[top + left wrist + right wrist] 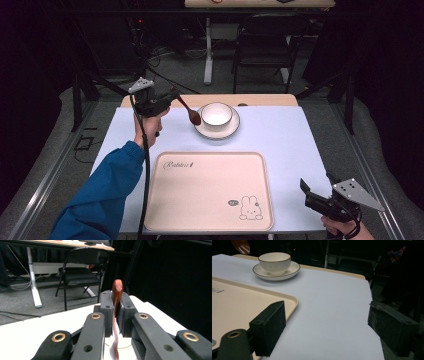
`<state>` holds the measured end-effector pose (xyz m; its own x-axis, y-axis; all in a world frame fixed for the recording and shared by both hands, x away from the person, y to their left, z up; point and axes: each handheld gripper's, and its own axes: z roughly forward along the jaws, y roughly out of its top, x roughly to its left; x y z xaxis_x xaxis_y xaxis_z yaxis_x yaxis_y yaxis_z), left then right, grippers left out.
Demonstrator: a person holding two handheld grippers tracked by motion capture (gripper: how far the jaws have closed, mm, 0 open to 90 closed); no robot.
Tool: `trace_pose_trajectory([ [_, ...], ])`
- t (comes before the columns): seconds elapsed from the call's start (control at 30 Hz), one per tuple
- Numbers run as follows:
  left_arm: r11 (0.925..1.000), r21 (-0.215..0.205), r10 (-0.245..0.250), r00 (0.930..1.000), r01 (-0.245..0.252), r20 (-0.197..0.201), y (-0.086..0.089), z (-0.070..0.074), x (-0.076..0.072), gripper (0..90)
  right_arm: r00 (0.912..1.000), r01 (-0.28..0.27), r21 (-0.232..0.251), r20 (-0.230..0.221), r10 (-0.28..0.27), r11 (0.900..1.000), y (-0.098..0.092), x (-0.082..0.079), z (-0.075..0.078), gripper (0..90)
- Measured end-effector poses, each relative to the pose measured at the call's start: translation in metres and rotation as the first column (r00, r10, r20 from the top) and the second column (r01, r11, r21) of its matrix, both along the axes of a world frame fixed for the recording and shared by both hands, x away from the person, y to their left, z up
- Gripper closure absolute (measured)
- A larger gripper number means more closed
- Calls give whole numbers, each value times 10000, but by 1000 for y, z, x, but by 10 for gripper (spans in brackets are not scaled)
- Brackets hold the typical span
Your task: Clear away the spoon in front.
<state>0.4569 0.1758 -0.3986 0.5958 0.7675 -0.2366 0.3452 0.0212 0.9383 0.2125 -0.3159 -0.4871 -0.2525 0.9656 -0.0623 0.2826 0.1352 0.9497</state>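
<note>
You pinch the spoon [189, 112] in your left gripper [170, 98], its head just left of the cup [216, 115] on the saucer [218, 132], probably to move it, while your right gripper [314, 194] waits spread, well apart.

A reddish-brown wooden spoon [189, 111], pinched by its handle and hanging bowl-down, sits just left of a white cup [216, 114] standing upright on its dark-rimmed, seemingly white saucer [217, 132].
</note>
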Motion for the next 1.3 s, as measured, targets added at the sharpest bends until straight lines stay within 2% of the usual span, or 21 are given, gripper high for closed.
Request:
trace_pose_trajectory([
  [0.13, 9999, 154, -50, 9999, 53, -162, 9, 4, -6, 844, 10000, 12, -1, -8, -12, 10000, 0, 0, 0, 142],
  [0.2, 9993, 372, -72, 9998, 78, -165, 12, 6, -11, 844, 10000, 17, 1, -13, -17, 10000, 0, 0, 0, 142],
  [0.43, 9972, 624, -385, 9987, 406, -347, 23, 9, -26, 844, 10000, 8, -20, -20, -8, 10000, 0, 0, 0, 142],
  [0.83, 9870, 1127, -1083, 9922, 1147, -619, 30, 11, -45, 844, 10000, 17, -30, -6, -17, 10000, 0, 1, 0, 141],
  [1.07, 9838, 1133, -1297, 9879, 1389, -847, 38, 9, -53, 844, 10000, 12, -19, -14, -12, 10000, 1, 1, 0, 142],
  [1.2, 9792, 1210, -1506, 9831, 1628, -1040, 42, 8, -57, 844, 10000, 25, -36, -12, -25, 10000, 1, 1, 0, 142],
  [1.3, 9785, 1148, -1569, 9797, 1713, -1246, 46, 6, -58, 844, 10000, 25, -43, -11, -25, 10000, 1, 1, 0, 141],
])
